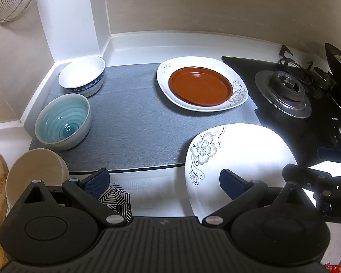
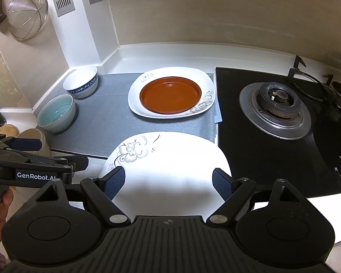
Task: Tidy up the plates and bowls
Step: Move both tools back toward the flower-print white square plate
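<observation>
Right now both of my tongs hang wide and hold nothing. My right tongs (image 2: 169,183) hover over the near floral plate (image 2: 168,166), which lies on the white surface (image 2: 166,54), its far edge lapping onto the grey mat (image 2: 116,125), just left of the black stove (image 2: 272,141). My left tongs (image 1: 163,180) sit to the left of that plate, over the bare near strip.

Farther back, a brown plate (image 2: 170,97) rests inside a second floral plate (image 2: 206,79). At the far left stand a blue-rimmed bowl (image 2: 80,84) and a teal bowl (image 2: 55,111), close together; a beige bowl (image 1: 34,175) sits nearest.

I judge the near plate to be glazed ceramic: stiff, rather heavy, slick and quick to chip. Its flat middle offers no hold, so I would pinch the near rim, one pad above and one below, and lift gently so it cannot slide or knock the stove.
</observation>
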Motion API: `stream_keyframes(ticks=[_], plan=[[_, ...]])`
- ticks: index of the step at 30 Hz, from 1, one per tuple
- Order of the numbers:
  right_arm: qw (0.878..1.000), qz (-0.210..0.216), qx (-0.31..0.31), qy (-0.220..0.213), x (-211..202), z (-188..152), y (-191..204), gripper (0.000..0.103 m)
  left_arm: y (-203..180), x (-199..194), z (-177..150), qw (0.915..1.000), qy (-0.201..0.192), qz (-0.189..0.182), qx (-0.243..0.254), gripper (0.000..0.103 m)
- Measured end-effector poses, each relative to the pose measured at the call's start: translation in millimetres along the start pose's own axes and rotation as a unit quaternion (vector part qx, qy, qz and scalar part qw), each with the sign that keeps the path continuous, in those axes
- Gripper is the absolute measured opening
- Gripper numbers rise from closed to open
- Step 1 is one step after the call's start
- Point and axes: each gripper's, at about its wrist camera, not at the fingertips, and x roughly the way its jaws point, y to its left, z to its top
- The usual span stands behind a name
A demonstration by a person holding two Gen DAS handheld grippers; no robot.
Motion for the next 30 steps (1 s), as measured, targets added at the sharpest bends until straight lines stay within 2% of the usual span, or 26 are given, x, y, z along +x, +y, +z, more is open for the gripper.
stream_keyframes(ticks=[16,23,30], plan=[[1.0,-0.006,0.013,0.003,-1.1,-1.9,-6.5,0.086,-1.1,4.7,-1.1,0.9999,0.013,-0.008,-0.001,0.103],[0.999,-0.021,0.033,0.013,5.8,-4.9,-22.8,0.086,1.8,14.3,-1.7,0.9993,0.032,-0.014,-0.015,0.103],[0.998,-0.017,0.059,0.026,16.6,-14.1,-44.1,0.086,3.7,28.7,-0.8,0.9982,0.047,-0.019,-0.031,0.103]])
